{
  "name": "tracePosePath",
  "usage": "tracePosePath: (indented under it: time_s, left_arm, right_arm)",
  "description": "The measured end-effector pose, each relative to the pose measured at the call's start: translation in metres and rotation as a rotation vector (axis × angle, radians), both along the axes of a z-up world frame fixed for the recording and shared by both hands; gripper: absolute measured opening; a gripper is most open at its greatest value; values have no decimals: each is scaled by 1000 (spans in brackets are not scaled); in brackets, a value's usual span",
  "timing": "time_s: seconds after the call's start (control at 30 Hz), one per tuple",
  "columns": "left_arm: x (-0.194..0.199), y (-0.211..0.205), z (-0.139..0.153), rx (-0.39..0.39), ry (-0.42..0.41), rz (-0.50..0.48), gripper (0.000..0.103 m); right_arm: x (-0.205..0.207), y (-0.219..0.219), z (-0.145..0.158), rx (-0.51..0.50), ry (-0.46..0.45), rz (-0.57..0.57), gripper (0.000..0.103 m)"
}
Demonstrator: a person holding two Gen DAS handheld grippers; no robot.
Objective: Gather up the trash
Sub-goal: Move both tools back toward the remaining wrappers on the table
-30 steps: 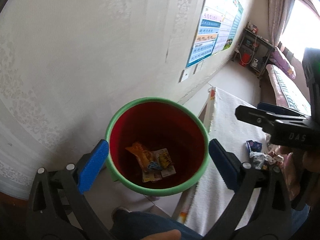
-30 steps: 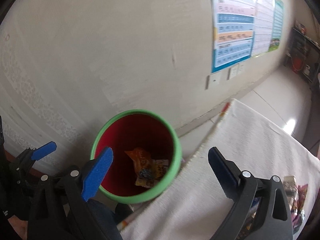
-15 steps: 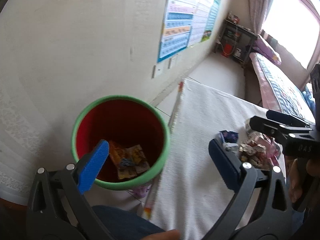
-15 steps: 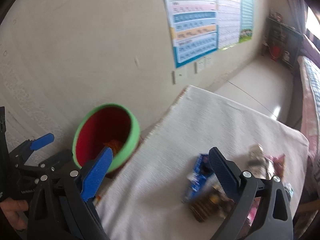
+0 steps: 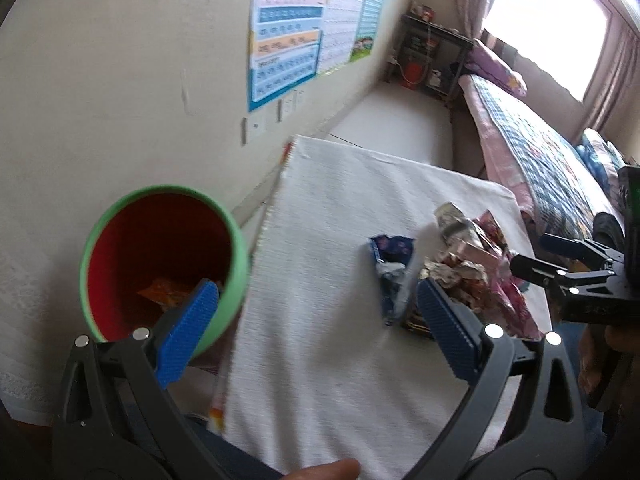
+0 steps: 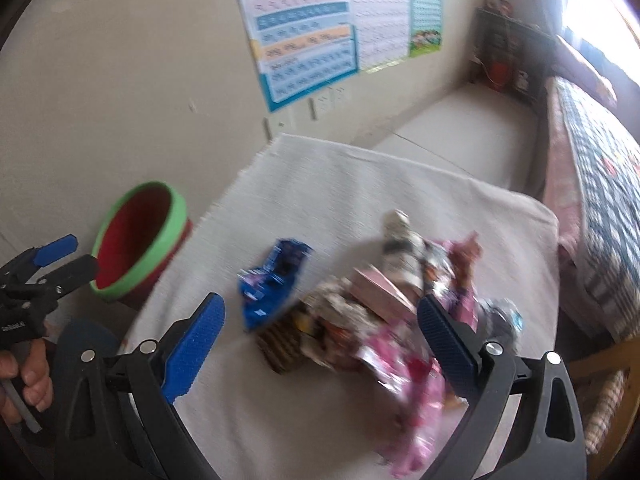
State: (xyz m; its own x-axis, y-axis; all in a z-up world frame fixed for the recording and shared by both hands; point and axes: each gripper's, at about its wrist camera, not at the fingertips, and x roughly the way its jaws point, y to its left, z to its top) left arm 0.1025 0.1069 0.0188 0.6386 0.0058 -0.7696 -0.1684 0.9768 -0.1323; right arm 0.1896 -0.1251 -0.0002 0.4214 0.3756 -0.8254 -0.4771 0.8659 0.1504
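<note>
Both views are swinging off the bin (image 5: pixel 160 264) and onto the table (image 5: pixel 328 280). A second ago the bin was filling centre frame in both cameras; now it's sitting at 9 o'clock, off the table's left edge, against the wall (image 5: pixel 120 80). Orange wrapper (image 5: pixel 164 292) is lying at the bottom of it.

Left gripper (image 5: pixel 316 322) is hanging wide open, nothing between the pads, over bare cloth. Right gripper (image 6: pixel 320 344) is also spread wide and empty, now hovering over the trash pile (image 6: pixel 380 312); a second ago it was at the bin.

Pile is sitting at 3 o'clock in the left view, near the table's right edge. Blue wrapper (image 6: pixel 276 284) is lying just beside it on the bin side, slightly apart. Right view is motion-blurred, so single items in the pile are hard to tell.

Open cloth is running between bin edge and blue wrapper, and past the pile toward 12 o'clock. Bed (image 5: pixel 540 152) is running along the right side.
</note>
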Motion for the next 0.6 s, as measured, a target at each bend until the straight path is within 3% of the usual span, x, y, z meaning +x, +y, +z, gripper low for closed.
tracePosePath:
  time_s: [0.6]
  left_arm:
    - [30, -68, -41, -26, 87, -114, 97]
  right_arm:
    - [12, -111, -34, -16, 70, -194, 93]
